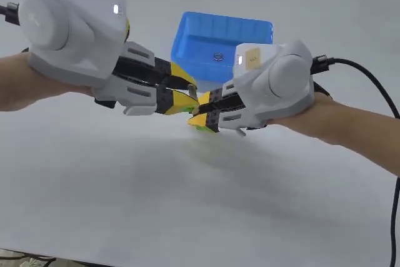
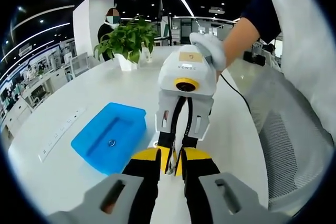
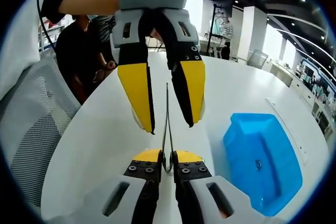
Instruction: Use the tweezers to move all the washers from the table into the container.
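Left gripper [image 1: 190,95] parted around thin metal tweezers [image 3: 167,119], right gripper [image 1: 195,117] clenched on them, blue rectangular plastic container [image 1: 194,35] at 12 o'clock, 1 metal washer [image 1: 217,57] inside.

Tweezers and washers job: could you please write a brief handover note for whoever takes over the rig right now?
Right gripper: shut on the tweezers, which point at the left gripper.
Left gripper: open, its jaws either side of the tweezers, not touching them.
Both hover over the table, just in front of the blue container.
Done: one washer lies in the container.
Left: move any further washers from the table; how many remain cannot be told from these pictures.
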